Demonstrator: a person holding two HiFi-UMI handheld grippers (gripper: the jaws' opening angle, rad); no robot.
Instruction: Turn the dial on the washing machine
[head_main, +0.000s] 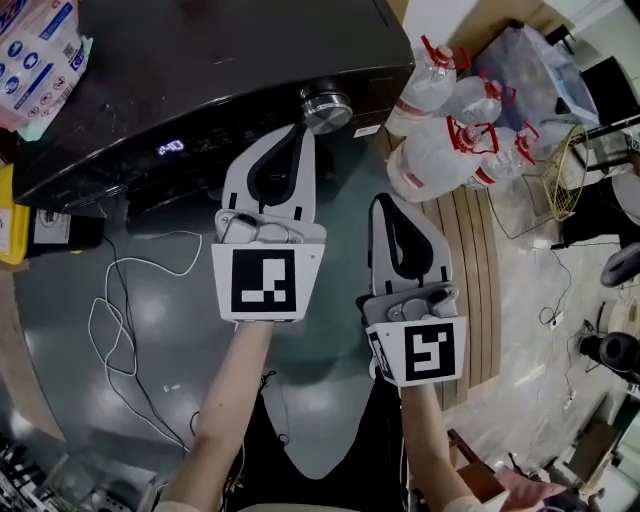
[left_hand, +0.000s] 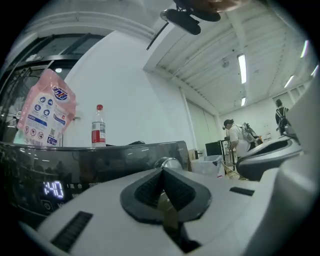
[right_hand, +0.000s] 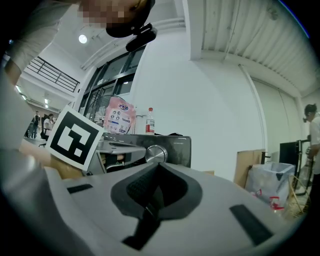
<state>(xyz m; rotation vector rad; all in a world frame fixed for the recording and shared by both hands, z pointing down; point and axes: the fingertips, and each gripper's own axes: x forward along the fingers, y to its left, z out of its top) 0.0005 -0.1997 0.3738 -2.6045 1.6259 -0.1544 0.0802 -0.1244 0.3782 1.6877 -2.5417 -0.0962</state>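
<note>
Silver dial on washing machine panel, just ahead-right of left gripper, fingers pressed together, empty. Right gripper farther back, likewise closed.

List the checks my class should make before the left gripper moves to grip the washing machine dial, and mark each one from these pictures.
1. Dial in plain sight, nothing covering it: ok.
2. Left gripper near the dial: ok, its tip is right beside it.
3. Left jaws apart enough to take the dial: not ok, they are together with nothing between them.
4. Right gripper out of the way: ok, it hangs back, jaws together and empty.
5. Power on: ok, the display is lit.
6. Setting the dial points to: cannot tell.
</note>
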